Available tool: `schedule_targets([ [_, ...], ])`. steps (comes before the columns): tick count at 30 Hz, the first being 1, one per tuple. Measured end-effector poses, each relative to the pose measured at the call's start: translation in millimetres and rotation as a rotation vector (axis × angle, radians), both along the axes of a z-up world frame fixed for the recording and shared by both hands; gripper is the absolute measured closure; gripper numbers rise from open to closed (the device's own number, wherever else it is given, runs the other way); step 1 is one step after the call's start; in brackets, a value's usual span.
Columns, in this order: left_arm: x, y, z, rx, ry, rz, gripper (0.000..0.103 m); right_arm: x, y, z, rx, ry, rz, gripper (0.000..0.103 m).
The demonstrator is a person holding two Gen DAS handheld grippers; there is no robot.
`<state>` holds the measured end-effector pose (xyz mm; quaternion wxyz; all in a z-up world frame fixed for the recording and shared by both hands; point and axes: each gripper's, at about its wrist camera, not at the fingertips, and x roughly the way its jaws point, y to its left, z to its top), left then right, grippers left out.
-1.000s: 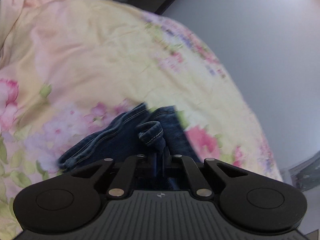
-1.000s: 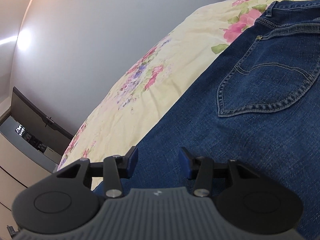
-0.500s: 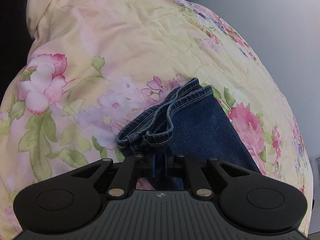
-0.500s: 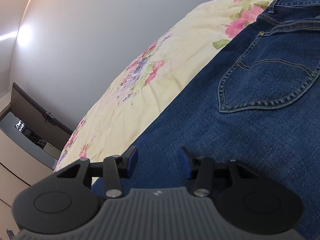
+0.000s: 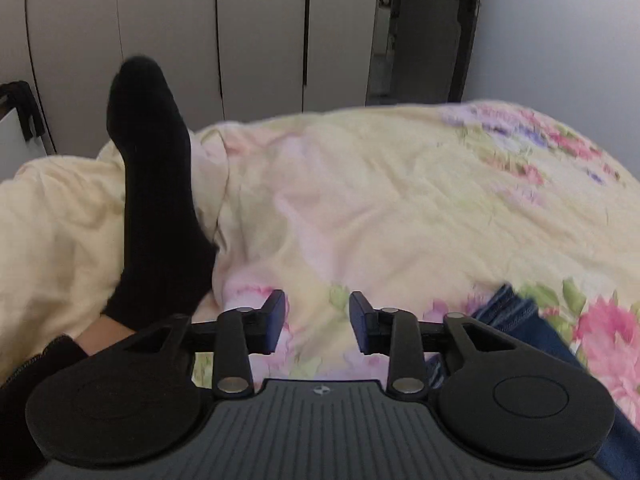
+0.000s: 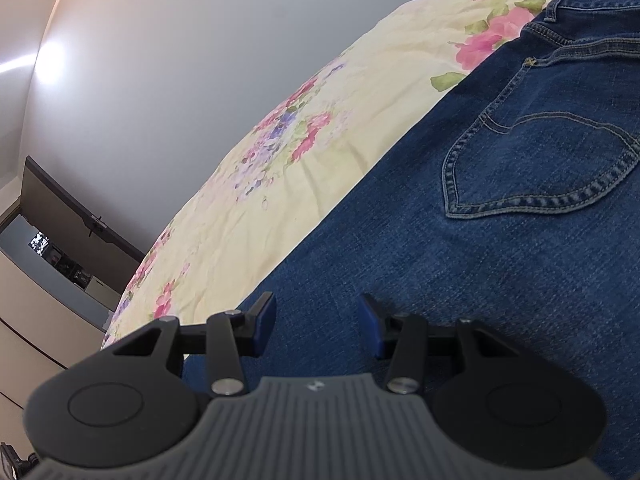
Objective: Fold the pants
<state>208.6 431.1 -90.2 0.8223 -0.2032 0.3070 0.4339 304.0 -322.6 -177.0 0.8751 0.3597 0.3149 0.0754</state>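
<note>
A: Room to move, left view?
B: Wide stretch of floral bedspread (image 5: 400,208) ahead, far edge against pale wardrobe doors (image 5: 168,32). Blocked on the left by a person's foot in a black sock (image 5: 156,200), toes up, resting on the bed. Blurred at the far right.

A: Left fingers?
B: Left gripper (image 5: 318,322) opening right now, blue pads apart, nothing between them but bedspread underneath. Not touching the denim.

A: Pants?
B: Jeans (image 6: 500,220) flat on the bed. In the left view just a hem end (image 5: 516,316) poking out low right, beside the right-hand finger, apart from it. In the right view filling the right half, back pocket (image 6: 540,168) up, waistband toward the top right corner.

A: Edges on the right side?
B: Long side edge of the jeans running diagonally from lower left to upper right, bare bedspread (image 6: 300,184) beyond it, then the bed's edge and a grey wall (image 6: 180,60). Dark cabinet (image 6: 72,220) lower left.

A: Right fingers?
B: Right gripper (image 6: 318,326) parted about halfway, holding nothing, hovering over the denim near that side edge; contact with cloth unclear
</note>
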Motion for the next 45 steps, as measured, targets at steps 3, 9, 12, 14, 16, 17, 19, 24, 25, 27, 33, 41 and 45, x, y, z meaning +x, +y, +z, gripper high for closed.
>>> schedule_targets([
  [3, 23.5, 7.7, 3.8, -0.092, -0.071, -0.198, 0.051, 0.7, 0.9, -0.3, 0.000, 0.001, 0.004, 0.060],
  [9, 82.4, 4.2, -12.2, -0.182, -0.022, -0.426, 0.049, 6.0, 4.7, -1.9, -0.006, 0.002, 0.024, 0.060],
  [12, 102.2, -2.9, -26.3, -0.196, 0.026, -0.502, 0.049, 8.5, 5.3, -3.7, -0.007, 0.003, 0.028, 0.060],
  [14, 110.8, -6.7, -34.6, -0.228, 0.038, -0.558, 0.049, 10.0, 5.7, -4.2, -0.004, 0.002, 0.032, 0.060],
  [16, 115.7, -9.8, -40.2, -0.255, 0.044, -0.605, 0.053, 11.2, 6.6, -4.9, -0.006, 0.001, 0.038, 0.060],
  [17, 116.0, -11.6, -40.9, -0.254, 0.041, -0.619, 0.060, 11.9, 7.0, -5.4, -0.007, 0.001, 0.041, 0.060],
  [19, 116.1, -9.3, -42.7, -0.287, 0.017, -0.632, 0.096, 13.1, 8.0, -6.4, -0.008, 0.002, 0.044, 0.060],
  [24, 104.7, -5.0, -29.3, -0.252, -0.155, -0.595, 0.097, 15.8, 10.8, -6.6, -0.011, 0.002, 0.058, 0.060],
  [25, 102.4, -2.3, -26.5, -0.260, -0.195, -0.567, 0.097, 16.1, 10.9, -6.5, -0.011, 0.002, 0.060, 0.060],
  [27, 105.2, 2.9, -25.9, -0.275, -0.218, -0.515, 0.097, 17.1, 9.7, -6.9, -0.009, 0.001, 0.064, 0.060],
  [33, 126.7, -8.1, -48.0, -0.212, -0.040, -0.493, 0.088, 19.3, 12.7, -5.3, 0.015, -0.043, 0.111, 0.058],
  [41, 95.4, 14.3, -20.7, -0.118, -0.062, -0.368, 0.041, 21.9, 17.8, -2.5, 0.006, -0.078, 0.166, 0.057],
  [45, 51.9, 22.6, -0.5, -0.155, -0.133, -0.376, 0.041, 21.2, 14.5, -1.1, 0.031, -0.082, 0.155, 0.057],
])
